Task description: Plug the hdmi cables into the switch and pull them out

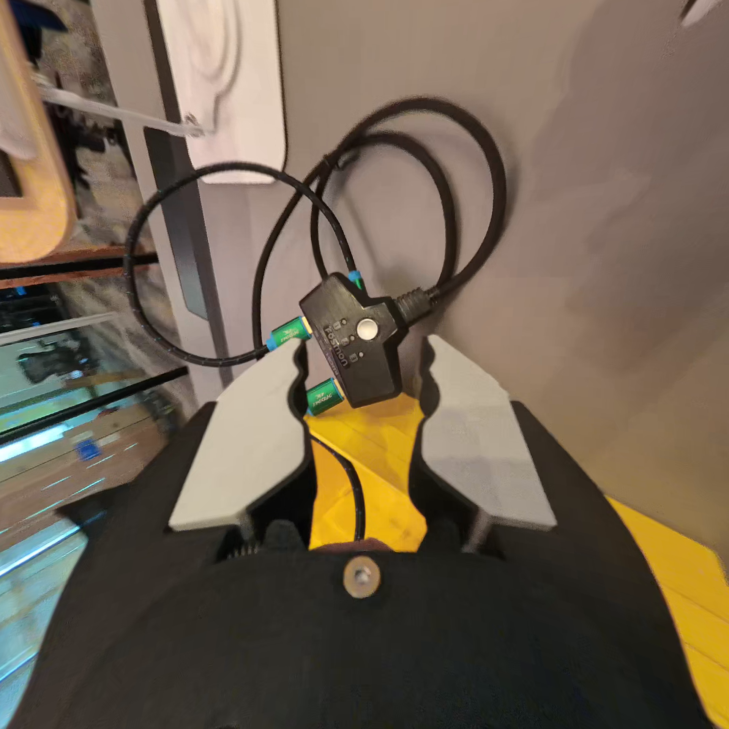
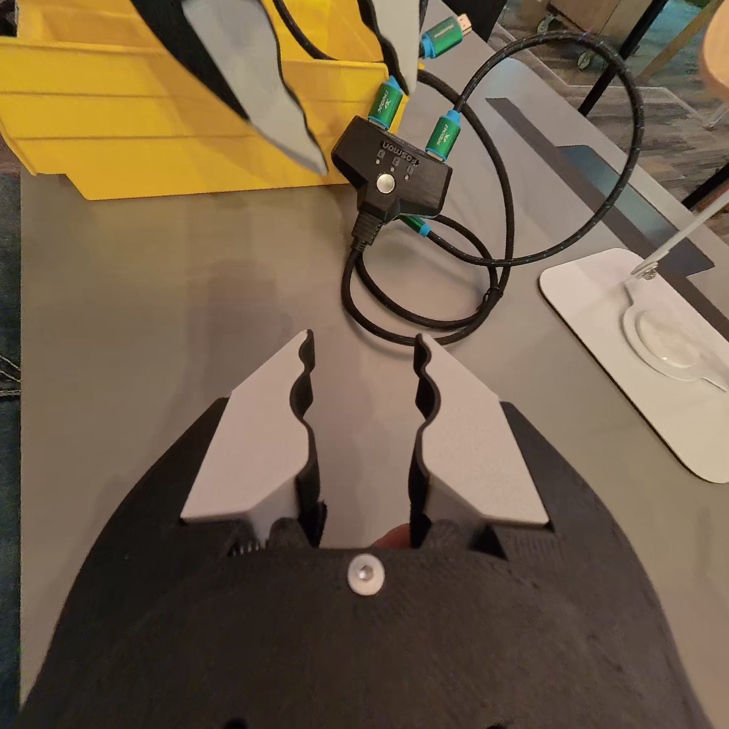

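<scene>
Your left gripper (image 1: 361, 351) hides part of the lower plug (image 1: 324, 395), and that plug's cable (image 1: 355, 489) runs back between your fingers and out of sight. A third green plug (image 2: 412, 225) peeks from under the switch (image 2: 394, 173), mostly covered. A loose plug (image 2: 443, 31) at the top edge of the right view is partly cut off.

The switch is a black T-shaped box with a round silver button, lying on the grey table (image 2: 177, 296) against the yellow bin (image 2: 118, 118). Two green plugs sit in its wide edge; the upper plug (image 1: 290, 331) looks fully seated, though blur makes that uncertain. Its own thick lead (image 2: 365, 232) points towards your right gripper (image 2: 363, 343), with the plugs pointing away.

Both jaws stand apart, gripping nothing; the left ones are poised around the switch.
</scene>
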{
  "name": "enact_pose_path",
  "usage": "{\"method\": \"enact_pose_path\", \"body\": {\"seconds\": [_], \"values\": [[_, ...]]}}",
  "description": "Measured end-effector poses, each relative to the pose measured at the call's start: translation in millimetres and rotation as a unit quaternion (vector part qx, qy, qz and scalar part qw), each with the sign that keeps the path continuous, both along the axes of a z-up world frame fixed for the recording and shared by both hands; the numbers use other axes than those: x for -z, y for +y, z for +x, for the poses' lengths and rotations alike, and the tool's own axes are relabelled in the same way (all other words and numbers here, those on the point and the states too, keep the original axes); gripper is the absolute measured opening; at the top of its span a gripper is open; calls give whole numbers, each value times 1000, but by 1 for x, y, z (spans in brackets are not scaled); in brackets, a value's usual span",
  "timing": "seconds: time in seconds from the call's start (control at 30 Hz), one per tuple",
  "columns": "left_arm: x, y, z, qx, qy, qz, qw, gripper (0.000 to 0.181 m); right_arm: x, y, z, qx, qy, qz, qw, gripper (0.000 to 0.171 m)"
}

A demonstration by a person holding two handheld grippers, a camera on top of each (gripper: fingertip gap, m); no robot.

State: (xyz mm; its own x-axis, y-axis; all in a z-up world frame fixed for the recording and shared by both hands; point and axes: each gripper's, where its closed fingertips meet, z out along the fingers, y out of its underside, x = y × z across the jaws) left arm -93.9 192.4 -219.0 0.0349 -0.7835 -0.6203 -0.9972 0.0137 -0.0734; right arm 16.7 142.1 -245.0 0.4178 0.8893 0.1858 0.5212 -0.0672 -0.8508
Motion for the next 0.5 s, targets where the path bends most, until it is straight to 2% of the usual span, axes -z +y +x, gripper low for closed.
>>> {"method": "enact_pose_path", "body": {"seconds": [0.17, 0.2, 0.3, 0.4, 0.5], "values": [[38, 22, -21, -34, 138, 39, 989, 96, 12, 0, -7, -2, 1, -8, 1000, 48], [42, 29, -28, -40, 171, 56, 983, 99, 14, 0, -8, -2, 2, -9, 1000, 48], [55, 40, -43, -55, 236, 70, 968, 94, 18, -2, -9, -3, 4, -11, 1000, 48], [59, 53, -51, -50, 287, 106, 951, 68, 21, -2, -11, -3, 6, -11, 1000, 47], [57, 64, -54, -51, 296, 144, 943, 59, 23, 0, -11, -1, 8, -9, 1000, 46]]}}
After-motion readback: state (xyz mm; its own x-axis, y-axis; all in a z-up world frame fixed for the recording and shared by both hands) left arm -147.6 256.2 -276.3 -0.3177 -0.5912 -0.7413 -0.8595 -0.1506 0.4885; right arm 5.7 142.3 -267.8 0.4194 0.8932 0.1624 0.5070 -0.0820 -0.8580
